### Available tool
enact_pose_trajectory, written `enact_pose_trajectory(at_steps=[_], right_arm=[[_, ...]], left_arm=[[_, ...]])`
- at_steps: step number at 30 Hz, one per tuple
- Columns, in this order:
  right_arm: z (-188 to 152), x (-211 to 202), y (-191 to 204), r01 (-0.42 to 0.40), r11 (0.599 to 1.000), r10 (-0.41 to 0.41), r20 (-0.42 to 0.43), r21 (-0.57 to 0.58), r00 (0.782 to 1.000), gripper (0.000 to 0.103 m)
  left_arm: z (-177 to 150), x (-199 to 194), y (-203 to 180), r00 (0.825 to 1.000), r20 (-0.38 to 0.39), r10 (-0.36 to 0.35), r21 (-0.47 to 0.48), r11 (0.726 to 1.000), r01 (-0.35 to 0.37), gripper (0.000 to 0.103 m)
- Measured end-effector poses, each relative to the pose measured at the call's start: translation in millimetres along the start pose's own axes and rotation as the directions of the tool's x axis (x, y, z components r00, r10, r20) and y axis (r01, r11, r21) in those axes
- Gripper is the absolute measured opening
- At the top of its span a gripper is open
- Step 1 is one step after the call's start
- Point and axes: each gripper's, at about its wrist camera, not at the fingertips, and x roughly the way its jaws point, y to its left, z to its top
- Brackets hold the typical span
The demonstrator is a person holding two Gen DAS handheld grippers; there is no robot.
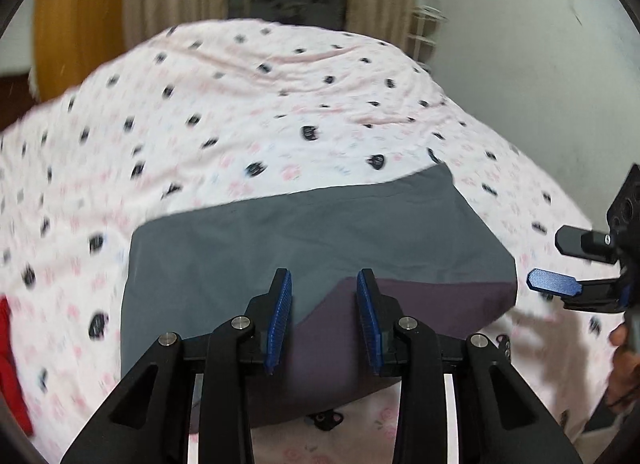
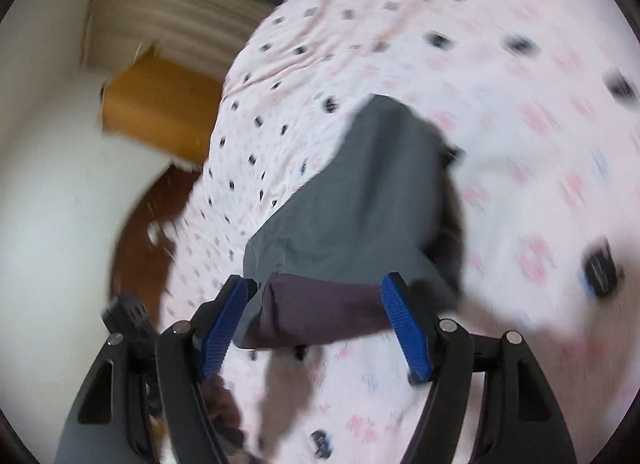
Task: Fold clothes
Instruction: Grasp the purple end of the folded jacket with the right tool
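While the folded grey garment point(image 1: 320, 240) lies flat on the patterned bed point(image 1: 248, 111), its long axis crosswise, the left tongs point(image 1: 324, 320) hover over its near edge, partly parted and empty; the right tongs point(image 2: 320, 328) stand wide and empty beside its end.

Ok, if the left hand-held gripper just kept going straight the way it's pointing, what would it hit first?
Most likely the folded grey garment on the bed: the left hand-held gripper points down at it, jaws open and empty, with its purple underside layer nearest. How far off it lies is unclear.
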Motion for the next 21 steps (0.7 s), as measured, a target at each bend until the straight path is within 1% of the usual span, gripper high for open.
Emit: enact_pose_trajectory(at_steps=[1, 2, 4, 7, 8, 13, 17, 21], right_arm=[[-1.7, -4.2, -10.0, -0.017, 0.999, 0.017, 0.001, 0.049, 1.0, 0.073], [-3.5, -8.3, -19.9, -0.033, 0.995, 0.033, 0.002, 0.097, 0.999, 0.073], [-9.8, -6.0, -31.0, -0.046, 0.988, 0.049, -0.014, 0.145, 0.999, 0.073], [-19.8, -1.6, -43.4, -0.063, 0.976, 0.071, -0.027, 0.208, 0.997, 0.073], [-23.1, 0.4, -46.9, -0.071, 0.971, 0.079, -0.025, 0.227, 0.997, 0.073], [-31.6, 18.2, -58.7, -0.114, 0.947, 0.125, -0.019, 0.299, 0.992, 0.073], [-33.6, 38.3, -63.6, -0.138, 0.931, 0.137, 0.026, 0.337, 0.99, 0.073], [-30.5, 50.4, -65.0, -0.166, 0.925, 0.152, 0.07, 0.343, 0.986, 0.073]], left_arm=[[-1.0, 3.0, -4.1, 1.0, -0.006, 0.013, 0.014, 1.0, -0.013, 0.03], [-3.3, 6.4, -4.2, 0.999, -0.017, 0.029, 0.008, 1.0, -0.029, 0.03], [-8.9, 12.4, 0.3, 0.998, -0.035, 0.055, -0.028, 0.998, -0.056, 0.03], [-16.4, 12.6, 12.9, 0.999, -0.025, 0.048, -0.11, 0.993, -0.05, 0.03], [-17.8, 12.9, 14.7, 0.999, -0.021, 0.047, -0.122, 0.991, -0.049, 0.03], [-24.1, 22.8, 16.8, 0.999, -0.029, 0.037, -0.155, 0.987, -0.041, 0.031], [-30.6, 31.0, 15.7, 0.998, -0.037, 0.045, -0.163, 0.985, -0.05, 0.032], [-36.0, 35.8, 14.5, 0.998, -0.041, 0.051, -0.164, 0.985, -0.057, 0.032]])
